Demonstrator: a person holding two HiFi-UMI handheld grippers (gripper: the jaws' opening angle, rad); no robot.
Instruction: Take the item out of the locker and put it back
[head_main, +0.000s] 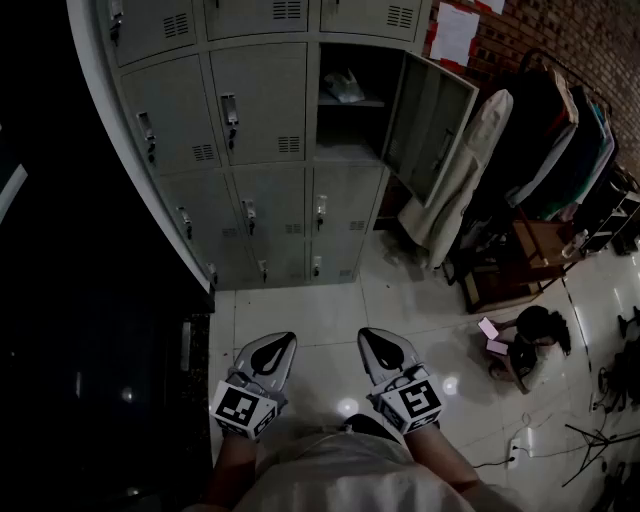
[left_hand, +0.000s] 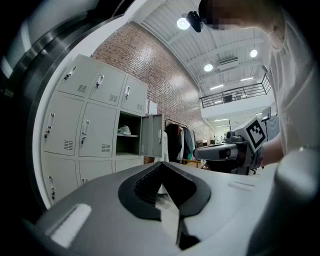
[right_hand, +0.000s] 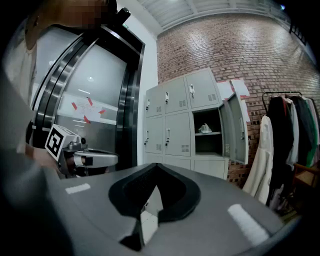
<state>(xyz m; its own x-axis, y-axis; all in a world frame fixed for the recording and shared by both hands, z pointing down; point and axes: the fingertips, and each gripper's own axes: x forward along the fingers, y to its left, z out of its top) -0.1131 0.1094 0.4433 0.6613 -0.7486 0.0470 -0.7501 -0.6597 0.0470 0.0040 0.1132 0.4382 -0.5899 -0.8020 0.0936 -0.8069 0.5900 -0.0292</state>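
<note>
**Fig. – Both grippers shut & empty; item on shelf in open locker**

Head view, looking steeply down. The left gripper (head_main: 284, 342) and right gripper (head_main: 369, 336) were held side by side at the near edge, above the pale tiled floor (head_main: 330, 300), tips pointing toward the far lockers. Each carried its marker cube (left (head_main: 243, 408), right (head_main: 413, 398)) at the near end. In each gripper's own view the jaws met at the tips w/ nothing between them; only floor & lockers showed through the shaped gap behind the tips. Neither gripper touched anything.

The grey locker bank (head_main: 260, 110) stood at the far side, well apart from both grippers. One compartment (head_main: 350, 140), in the bank's right-hand column, was open, its door (head_main: 432, 125) swung out to the right. The item (head_main: 343, 88), a pale crumpled object, lay on the shelf in the upper part of that compartment; its exact kind couldn't be told. All other doors visible were closed.

Right of the bank, a white coat (head_main: 465, 175) hung just beside the open door, w/ a clothes rack (head_main: 560, 130) of dark garments against the brick wall. A person (head_main: 530, 345) sat low on the floor at right, near the rack.
</note>
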